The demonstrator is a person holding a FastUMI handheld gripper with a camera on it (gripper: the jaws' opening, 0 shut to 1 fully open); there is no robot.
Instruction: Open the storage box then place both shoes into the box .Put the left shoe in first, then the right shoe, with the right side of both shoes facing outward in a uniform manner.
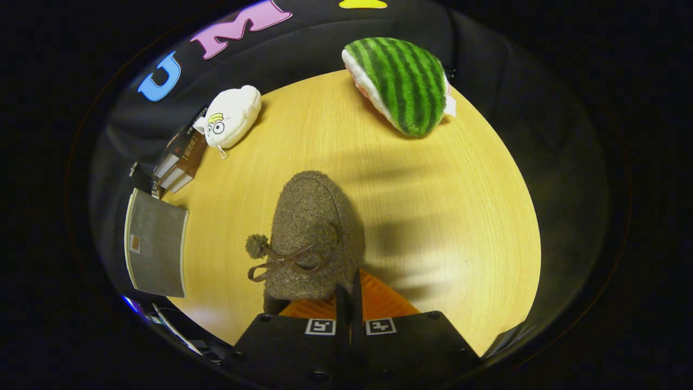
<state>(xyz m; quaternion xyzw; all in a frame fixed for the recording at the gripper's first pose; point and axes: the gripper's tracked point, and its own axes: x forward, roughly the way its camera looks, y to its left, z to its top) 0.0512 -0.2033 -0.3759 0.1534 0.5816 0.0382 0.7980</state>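
A brown fuzzy shoe (314, 233) with a ribbon bow and pom-poms points away from me over the round wooden table (460, 216). My gripper (349, 292) is shut on the shoe's rear rim, the fingers pressed nearly together with the thin collar pinched between them. The shoe's heel is hidden behind the fingers. Its shadow falls on the table to the right, so it seems lifted a little. A grey flat-topped box (157, 249) stands beside the table, left of the shoe.
A white plush toy (230, 116) lies at the table's far left edge, with stacked books (181, 157) beside it. A green striped watermelon plush (403, 84) rests at the far edge. Bare tabletop lies right of the shoe.
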